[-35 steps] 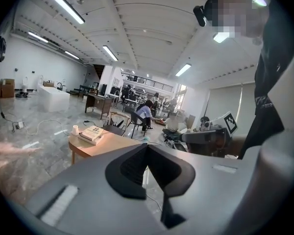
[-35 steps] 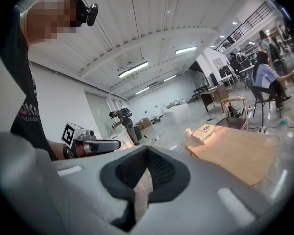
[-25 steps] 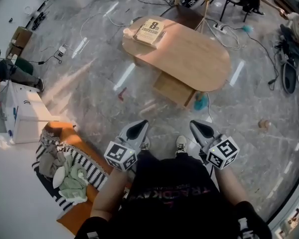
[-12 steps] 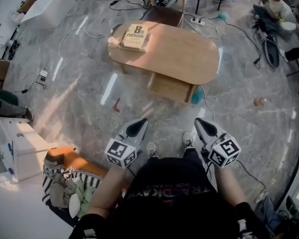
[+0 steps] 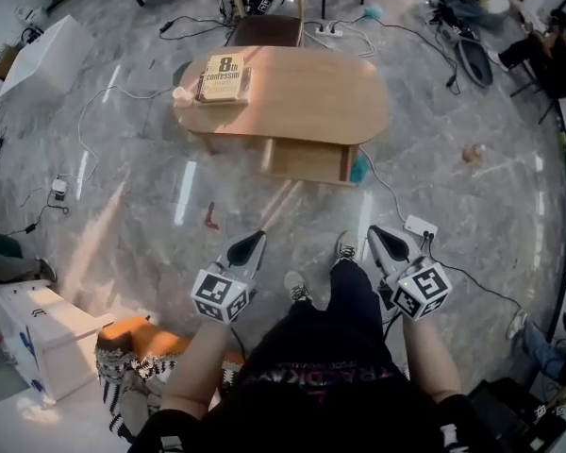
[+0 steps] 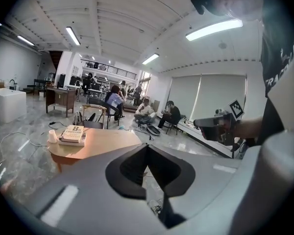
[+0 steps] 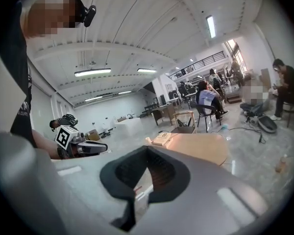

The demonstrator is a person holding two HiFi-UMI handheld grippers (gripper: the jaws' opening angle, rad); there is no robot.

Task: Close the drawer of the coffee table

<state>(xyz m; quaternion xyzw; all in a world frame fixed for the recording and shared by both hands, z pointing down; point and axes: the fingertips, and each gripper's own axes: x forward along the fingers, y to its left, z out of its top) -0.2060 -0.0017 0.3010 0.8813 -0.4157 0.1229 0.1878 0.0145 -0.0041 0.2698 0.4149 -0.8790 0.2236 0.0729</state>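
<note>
An oval wooden coffee table [image 5: 302,97] stands on the marble floor ahead, and its drawer [image 5: 308,161] is pulled out toward me on the near side. My left gripper [image 5: 255,239] and right gripper [image 5: 378,234] are both shut and hold nothing, held at waist height well short of the table. In the left gripper view the table [image 6: 103,141] sits beyond the shut jaws. The right gripper view shows the table [image 7: 201,146] past the jaws. A book [image 5: 223,75] and a white cup [image 5: 180,95] rest on the tabletop's left end.
A wooden chair [image 5: 262,8] stands behind the table. Cables and a power strip [image 5: 421,228] trail across the floor near my right foot. A teal object [image 5: 358,169] lies by the drawer. A white box [image 5: 38,333] and laundry [image 5: 123,371] sit at the left. People sit at the back right.
I have walked round so the table and its open drawer now lie straight ahead rather than up to the right. Both grippers stay shut and empty in front of me.
</note>
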